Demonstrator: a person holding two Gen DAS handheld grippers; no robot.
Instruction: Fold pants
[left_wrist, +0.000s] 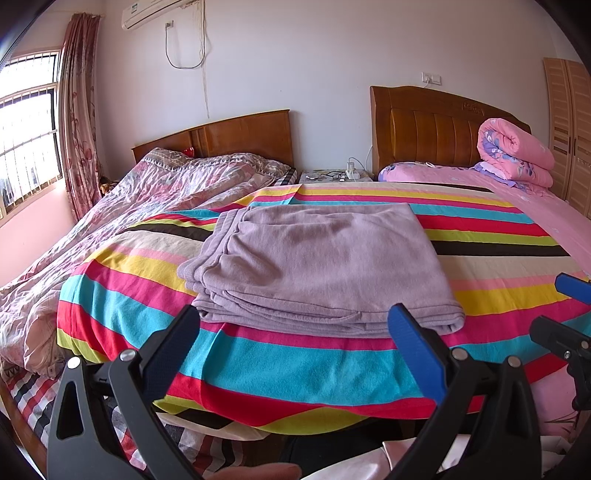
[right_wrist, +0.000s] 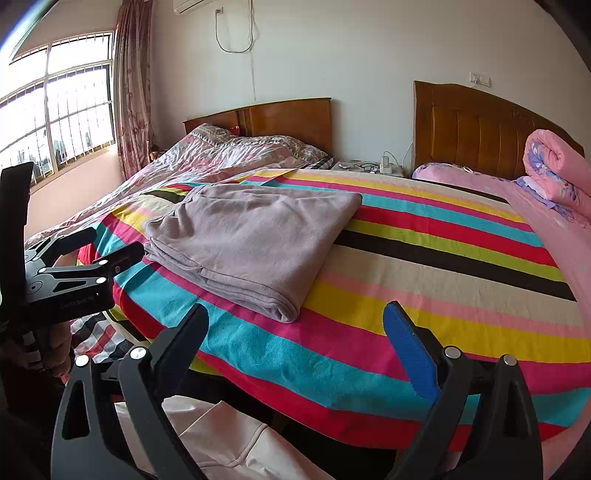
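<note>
The lilac pants (left_wrist: 317, 266) are lying folded into a flat, layered rectangle near the near-left edge of the striped blanket (left_wrist: 480, 236), probably because that edge is within easy reach. The left gripper (left_wrist: 295, 325) is hovering just short of the stacked near hem with its jaws spread wide and gripping nothing. The right gripper (right_wrist: 295, 325) is hanging equally spread over bare blanket to the right of the pants, so the fold is looking finished, though the far layers are hard to see.
</note>
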